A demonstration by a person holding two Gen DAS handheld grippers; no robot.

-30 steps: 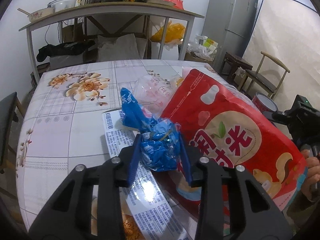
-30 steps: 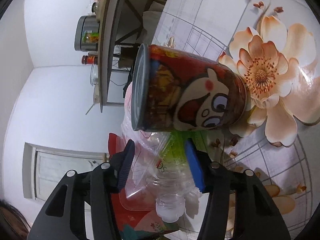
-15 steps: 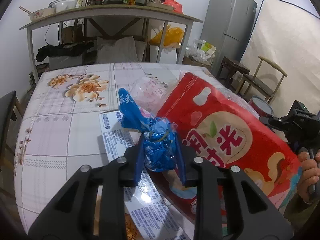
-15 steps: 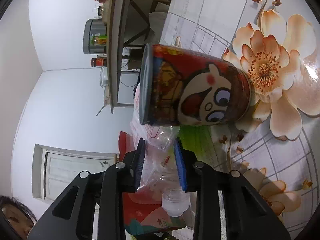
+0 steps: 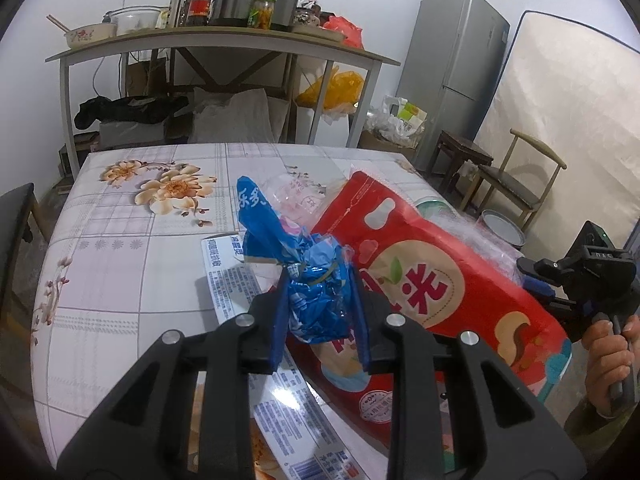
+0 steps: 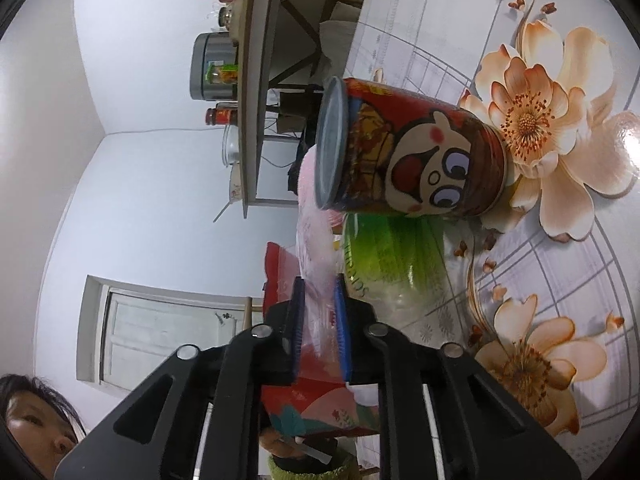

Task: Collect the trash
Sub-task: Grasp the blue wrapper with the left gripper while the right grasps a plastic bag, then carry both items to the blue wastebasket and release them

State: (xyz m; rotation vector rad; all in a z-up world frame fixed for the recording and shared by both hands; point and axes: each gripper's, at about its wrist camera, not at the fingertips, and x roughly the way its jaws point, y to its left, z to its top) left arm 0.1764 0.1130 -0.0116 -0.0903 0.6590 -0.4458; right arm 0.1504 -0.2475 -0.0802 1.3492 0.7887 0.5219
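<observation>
At a floral-clothed table (image 5: 120,264), the left gripper (image 5: 320,312) pinches a crumpled blue wrapper (image 5: 316,292) between its blue pads, holding it over a printed flat box (image 5: 228,276) and just beside a large red snack bag (image 5: 432,288). The right gripper (image 6: 320,328), its jaws having just been closing, is clamped on a thin clear plastic bag (image 6: 316,240) that trails up past a red cartoon-faced can (image 6: 416,160) lying on its side on the cloth. A green-labelled clear bottle (image 6: 392,256) lies against the can. In the left view, the person's hand (image 5: 608,360) grips the right tool's handle at the table's edge.
</observation>
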